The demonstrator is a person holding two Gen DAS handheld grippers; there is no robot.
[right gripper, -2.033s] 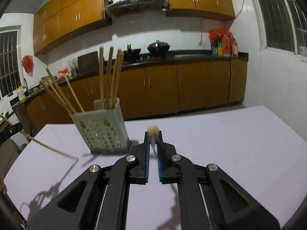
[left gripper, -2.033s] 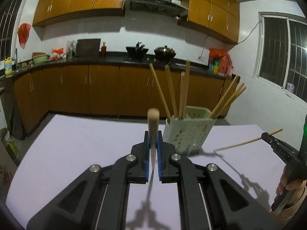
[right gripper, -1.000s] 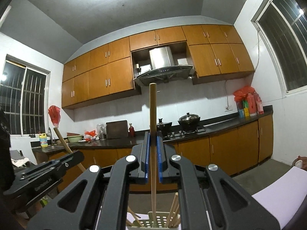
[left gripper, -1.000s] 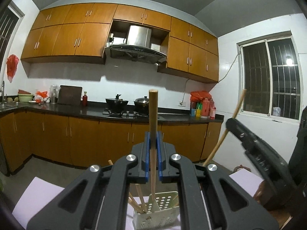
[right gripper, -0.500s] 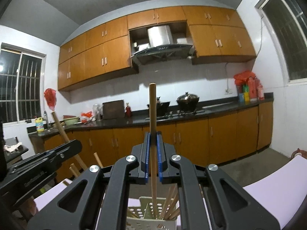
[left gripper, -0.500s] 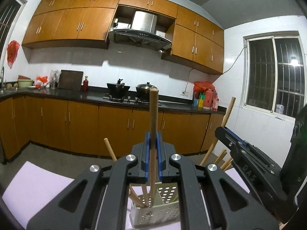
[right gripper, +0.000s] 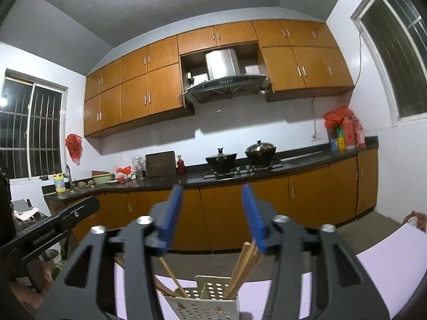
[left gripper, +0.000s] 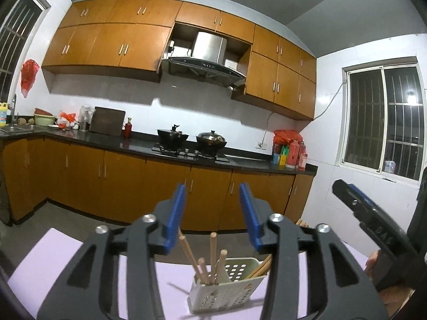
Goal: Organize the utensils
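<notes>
Both claws, clenched on 1 chopstick each 0.5 s ago, now gape wide: left gripper (left gripper: 212,214) & right gripper (right gripper: 212,217) hover above holder (left gripper: 226,292); chopsticks (left gripper: 213,253) stand inside.

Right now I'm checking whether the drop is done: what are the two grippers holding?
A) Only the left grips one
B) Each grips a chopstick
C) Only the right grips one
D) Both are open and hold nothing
D: the left gripper and right gripper both gape with nothing between their pads, above the chopsticks standing in the holder.
</notes>
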